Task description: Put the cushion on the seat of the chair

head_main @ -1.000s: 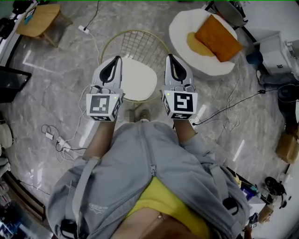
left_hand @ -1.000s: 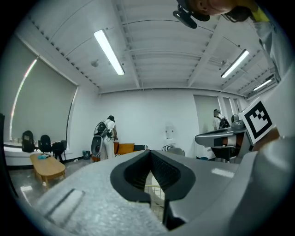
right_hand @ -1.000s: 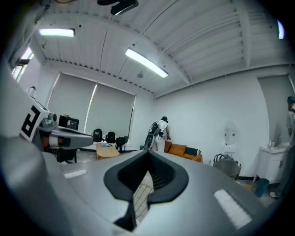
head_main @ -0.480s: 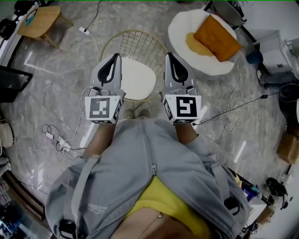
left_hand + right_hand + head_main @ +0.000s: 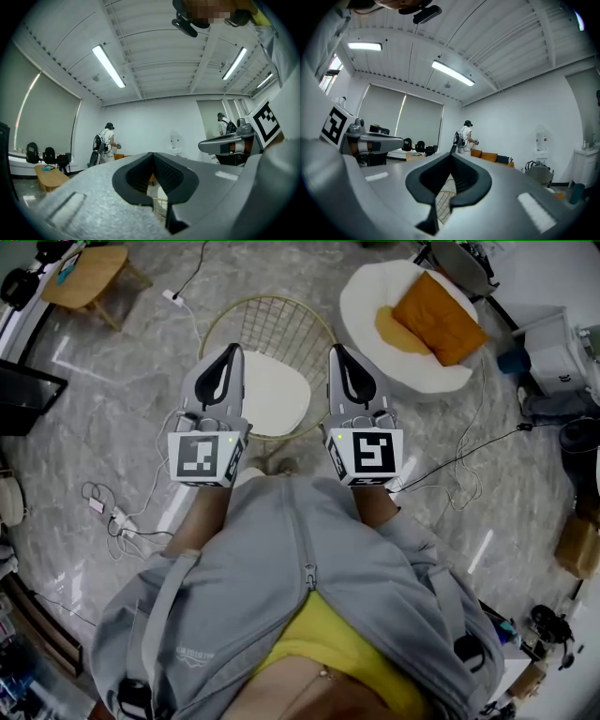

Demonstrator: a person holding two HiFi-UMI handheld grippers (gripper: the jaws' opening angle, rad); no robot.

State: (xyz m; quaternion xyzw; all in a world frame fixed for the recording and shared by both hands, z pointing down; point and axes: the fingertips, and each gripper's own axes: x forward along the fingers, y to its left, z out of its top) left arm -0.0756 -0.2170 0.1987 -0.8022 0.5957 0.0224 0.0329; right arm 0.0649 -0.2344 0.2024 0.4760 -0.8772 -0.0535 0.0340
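Observation:
The orange cushion [image 5: 439, 315] lies on a round white lounge seat [image 5: 412, 376] at the upper right of the head view. The chair [image 5: 272, 395], gold wire with a white seat pad, stands on the floor straight ahead. My left gripper [image 5: 230, 352] hangs over the chair's left side, my right gripper [image 5: 336, 352] over its right side, both level, shut and empty. The cushion is well to the right of the right gripper. The left gripper view shows its closed jaws [image 5: 152, 157] with a bit of wire chair back [image 5: 159, 206] below; the right gripper view shows the same [image 5: 451, 157].
A wooden table [image 5: 84, 273] stands at the upper left. Cables and a power strip [image 5: 112, 517] trail on the marble floor at left, another cable [image 5: 459, 460] at right. A white box [image 5: 562, 352] and a cardboard box [image 5: 577, 540] sit by the right edge. A person [image 5: 108, 140] stands far off.
Both grippers have lifted a little and edged forward over the chair. Their jaws stay shut and empty, and the cushion has not moved.

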